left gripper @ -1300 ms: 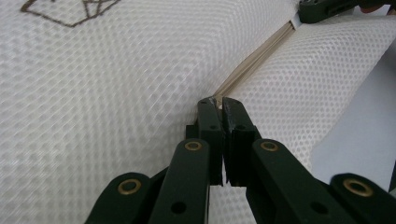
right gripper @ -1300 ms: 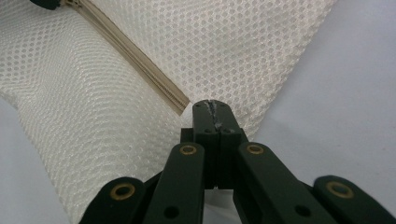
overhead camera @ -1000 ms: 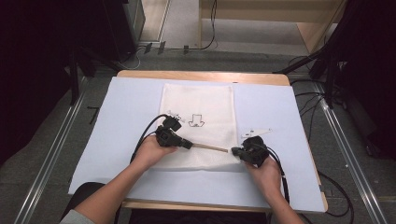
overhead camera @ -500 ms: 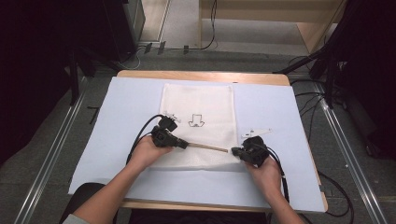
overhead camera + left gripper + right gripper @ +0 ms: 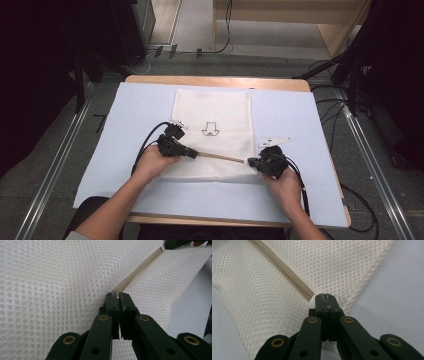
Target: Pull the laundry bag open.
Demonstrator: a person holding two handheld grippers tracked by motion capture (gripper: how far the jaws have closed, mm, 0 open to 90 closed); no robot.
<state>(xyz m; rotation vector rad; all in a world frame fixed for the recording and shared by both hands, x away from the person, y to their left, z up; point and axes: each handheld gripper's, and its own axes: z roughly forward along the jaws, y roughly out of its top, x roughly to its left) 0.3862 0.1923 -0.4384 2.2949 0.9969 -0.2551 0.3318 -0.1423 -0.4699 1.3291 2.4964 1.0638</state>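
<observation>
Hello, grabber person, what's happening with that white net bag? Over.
Left gripper shut on beige zipper. Right gripper shut on white mesh bag. Nothing in the way.

We count one white mesh bag (image 5: 212, 127) lying flat, with one tan zipper (image 5: 220, 158) running along it and one small arrow mark (image 5: 209, 129) printed on its face. There is one pale blue sheet (image 5: 300, 120) spread beneath it, on one wooden counter (image 5: 210, 80). We see two hand-held grippers, the left gripper (image 5: 192, 153) and the right gripper (image 5: 251, 162), each with two black fingers (image 5: 112, 305), and two hands (image 5: 155, 162). One small white tag (image 5: 274, 141) lies beside the bag.
</observation>
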